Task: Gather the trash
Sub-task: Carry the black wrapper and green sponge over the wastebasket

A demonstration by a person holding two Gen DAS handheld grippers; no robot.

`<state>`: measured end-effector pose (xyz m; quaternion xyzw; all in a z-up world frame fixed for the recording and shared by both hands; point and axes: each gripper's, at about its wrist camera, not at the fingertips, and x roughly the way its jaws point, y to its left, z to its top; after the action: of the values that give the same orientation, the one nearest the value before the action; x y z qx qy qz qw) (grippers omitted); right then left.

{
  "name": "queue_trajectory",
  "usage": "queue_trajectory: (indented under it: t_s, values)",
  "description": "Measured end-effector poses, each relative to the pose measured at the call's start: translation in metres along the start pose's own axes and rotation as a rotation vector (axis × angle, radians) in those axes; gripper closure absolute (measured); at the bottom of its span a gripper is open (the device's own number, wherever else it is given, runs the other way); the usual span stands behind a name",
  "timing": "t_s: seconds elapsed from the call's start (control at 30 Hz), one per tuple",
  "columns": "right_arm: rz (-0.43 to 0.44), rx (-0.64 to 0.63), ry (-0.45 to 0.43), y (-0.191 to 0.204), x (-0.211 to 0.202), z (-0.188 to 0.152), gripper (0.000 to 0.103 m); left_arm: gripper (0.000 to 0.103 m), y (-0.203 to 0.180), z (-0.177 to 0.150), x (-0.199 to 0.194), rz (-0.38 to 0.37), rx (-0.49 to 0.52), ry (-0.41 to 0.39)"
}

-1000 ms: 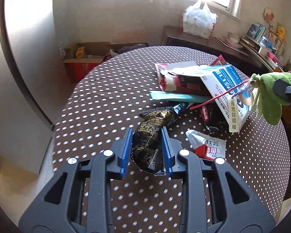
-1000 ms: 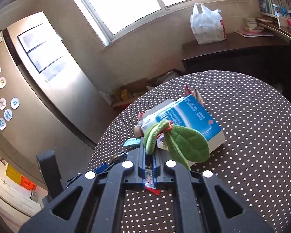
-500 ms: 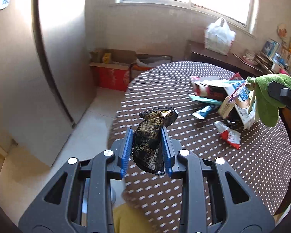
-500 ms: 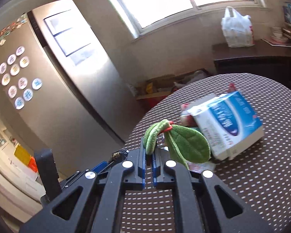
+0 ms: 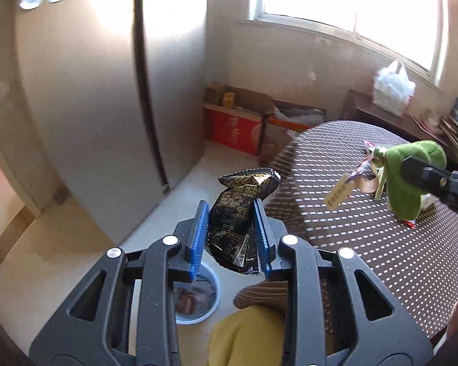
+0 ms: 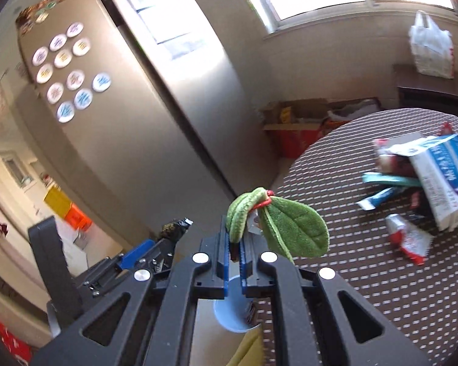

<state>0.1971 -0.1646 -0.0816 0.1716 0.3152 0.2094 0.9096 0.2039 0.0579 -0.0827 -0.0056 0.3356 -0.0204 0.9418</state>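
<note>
Above the blue bin [image 5: 198,299] on the floor, the left gripper [image 5: 231,238] clamps its fingers on the black wrapper [image 5: 238,213]; the right gripper [image 6: 234,250] pinches the green leaf toy [image 6: 290,228] beside the desk [image 6: 366,274].

Left gripper [image 5: 231,228]: matt black plastic frame, ribbed blue pads [image 5: 198,238], bright metal screw heads. Clamped between pads: snack wrapper [image 5: 239,210], glossy crinkled black film with gold print.

Right gripper [image 6: 235,253]: same black plastic and blue pads. Pinched at its stem: leaf ornament [image 6: 293,231], fuzzy green cloth, tied with red cord; a paper tag [image 5: 339,195] hangs from it.

Table [image 5: 397,250]: matt brown cloth, white dots. On it, a glossy cardboard carton [image 6: 442,180].

Left of the table: refrigerator [image 5: 85,97], brushed metal, satin sheen. Below the grippers: bin [image 5: 209,297], smooth pale-blue plastic rim.
</note>
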Motion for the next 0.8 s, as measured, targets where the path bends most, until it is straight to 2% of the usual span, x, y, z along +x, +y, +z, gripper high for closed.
queue_trajectory:
  t_s: [0.4,0.8]
  values:
    - [0.072,-0.136,0.131,0.083,0.064,-0.029,0.097,0.074,0.086,-0.018,-0.026,0.114,-0.129,-0.028]
    - [0.074,-0.198,0.269,0.127,0.132,-0.062,0.097,0.074,0.133,-0.046,0.011,0.141,-0.202,0.082]
